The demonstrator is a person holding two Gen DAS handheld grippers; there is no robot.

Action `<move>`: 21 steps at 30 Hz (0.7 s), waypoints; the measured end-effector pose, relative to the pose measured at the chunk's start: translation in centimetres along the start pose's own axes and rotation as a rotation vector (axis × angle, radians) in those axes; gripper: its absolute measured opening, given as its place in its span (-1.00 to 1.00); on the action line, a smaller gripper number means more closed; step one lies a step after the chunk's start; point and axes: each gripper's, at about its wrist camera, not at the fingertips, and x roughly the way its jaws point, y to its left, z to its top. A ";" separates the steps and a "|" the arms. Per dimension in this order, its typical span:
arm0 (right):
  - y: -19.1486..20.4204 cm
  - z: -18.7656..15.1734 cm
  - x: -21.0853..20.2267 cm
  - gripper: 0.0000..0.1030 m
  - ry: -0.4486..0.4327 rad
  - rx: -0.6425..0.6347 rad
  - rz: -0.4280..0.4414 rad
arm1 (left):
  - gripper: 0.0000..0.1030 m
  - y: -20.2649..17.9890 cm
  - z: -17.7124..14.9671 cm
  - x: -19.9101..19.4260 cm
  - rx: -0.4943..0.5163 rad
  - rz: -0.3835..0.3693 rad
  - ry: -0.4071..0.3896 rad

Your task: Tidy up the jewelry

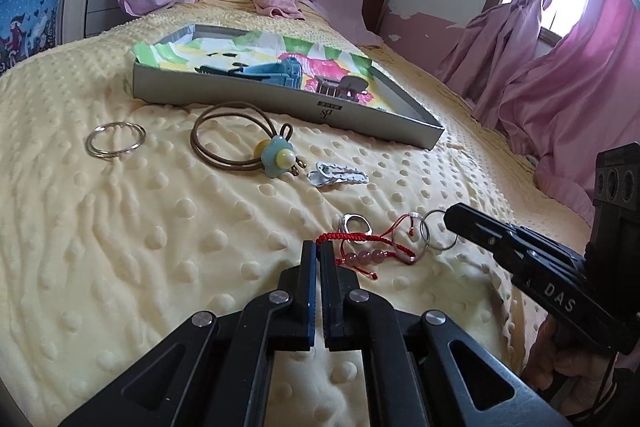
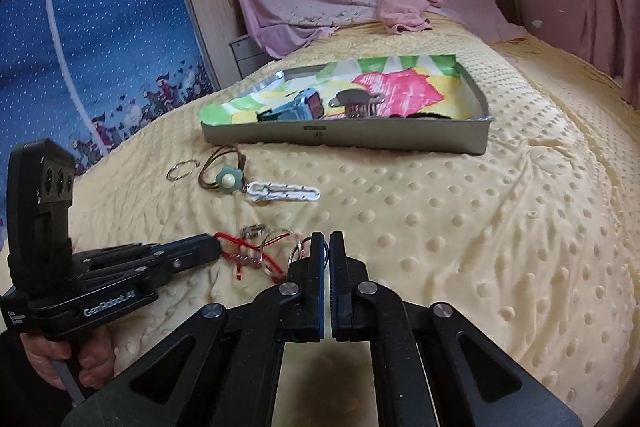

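Left wrist view: the left gripper (image 1: 318, 247) is pressed together on the braided red cord bracelet with pink beads (image 1: 360, 251), pinching its cord end; the beads trail away towards three o'clock across the pale yellow dotted bedspread (image 1: 160, 267). The right gripper (image 1: 450, 217) comes in from four o'clock, its tip at the thin silver wire rings (image 1: 436, 235). These rings overlap the bracelet's far loop, so the two pieces look tangled, and lifting either will likely tug the other. A small silver ring (image 1: 356, 225) lies just beside the cord at twelve o'clock. Farther off at twelve sit a white scalloped hair clip (image 1: 340, 175), a brown hair tie with a blue-green flower charm (image 1: 276, 151), a pair of silver bangles (image 1: 116, 140) at ten, and the shallow grey cardboard box lined with bright paper (image 1: 280, 99), which I take for the destination.

Right wrist view: the right gripper (image 2: 326, 247), pressed together, nips the silver wire rings (image 2: 300, 251) at its tip. The left gripper (image 2: 218, 249) holds the red bracelet (image 2: 240, 255) at nine o'clock. The grey box (image 2: 348, 139) lies at twelve, well apart, with the clip (image 2: 286, 191) and hair tie (image 2: 226, 179) between.
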 end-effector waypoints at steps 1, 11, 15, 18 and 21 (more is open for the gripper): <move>0.0 0.1 -0.2 -0.96 -0.009 0.000 -0.001 | -0.95 -0.1 0.1 -0.3 0.004 0.001 -0.009; -0.2 5.1 -2.8 -0.96 -0.173 -0.040 -0.012 | -0.95 -1.8 4.9 -3.5 0.032 -0.013 -0.155; -0.7 8.3 -2.0 -0.96 -0.220 -0.057 -0.030 | -0.95 -2.1 8.6 -2.7 0.017 0.023 -0.217; -1.8 10.7 -0.6 -0.96 -0.237 -0.038 -0.040 | -0.95 -1.7 11.4 -1.0 -0.012 0.069 -0.244; -3.1 12.5 1.2 -0.96 -0.238 -0.022 -0.058 | -0.95 -1.0 13.4 1.1 -0.030 0.083 -0.242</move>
